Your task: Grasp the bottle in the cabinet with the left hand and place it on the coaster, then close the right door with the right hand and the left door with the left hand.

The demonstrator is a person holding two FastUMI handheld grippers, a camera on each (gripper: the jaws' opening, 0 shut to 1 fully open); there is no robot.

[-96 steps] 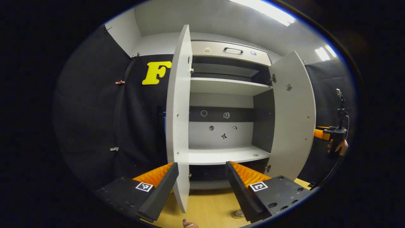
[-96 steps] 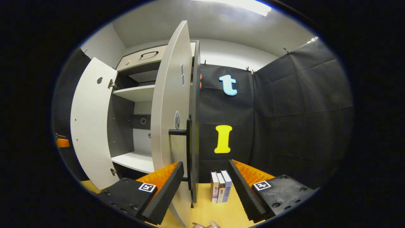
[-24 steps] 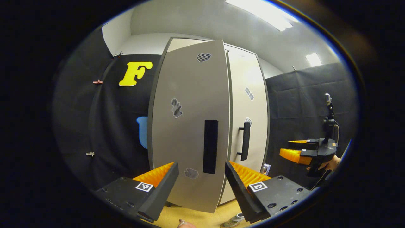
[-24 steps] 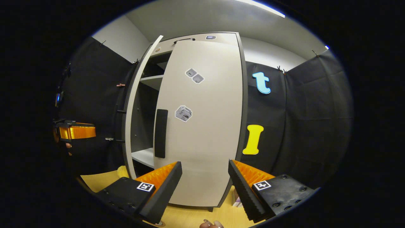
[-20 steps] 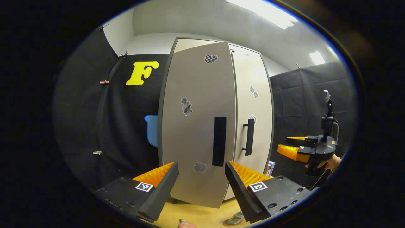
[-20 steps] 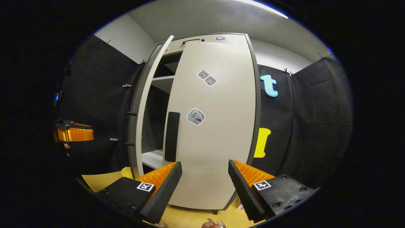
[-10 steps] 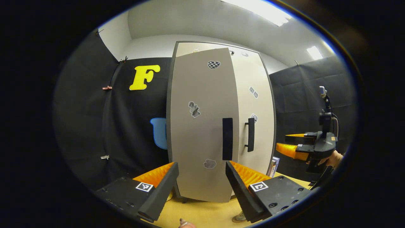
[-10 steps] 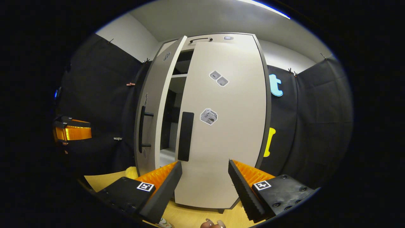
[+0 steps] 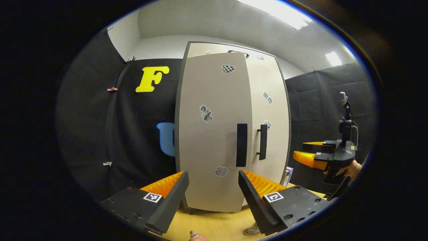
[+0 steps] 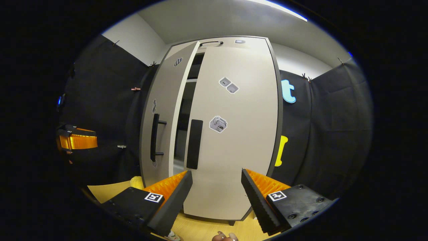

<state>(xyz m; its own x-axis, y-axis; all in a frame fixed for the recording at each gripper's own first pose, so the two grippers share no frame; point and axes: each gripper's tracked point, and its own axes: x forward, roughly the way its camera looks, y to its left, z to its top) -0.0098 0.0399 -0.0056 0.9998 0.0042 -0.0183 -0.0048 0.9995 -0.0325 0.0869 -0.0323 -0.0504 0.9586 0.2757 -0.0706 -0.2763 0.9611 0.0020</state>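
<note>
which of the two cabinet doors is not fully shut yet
The left door: in the right gripper view a dark gap separates it from the right door, which sits flush with the cabinet frame.

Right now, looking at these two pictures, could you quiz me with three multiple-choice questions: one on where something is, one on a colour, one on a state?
1. Where does the other gripper appear in the right gripper view?
A. To the left of the cupboard
B. On top of the cupboard
C. Inside the cupboard

2. What colour are the door handles?
A. Red
B. Black
C. White

3. How does the left door stand?
A. Wide open
B. Off its hinges
C. Nearly shut, a gap left

Answers:
1. A, it sits at the left edge, beside the cupboard.
2. B, both bars look black against the pale doors.
3. C, the right gripper view shows a dark gap with a shelf between it and the right door.
</note>
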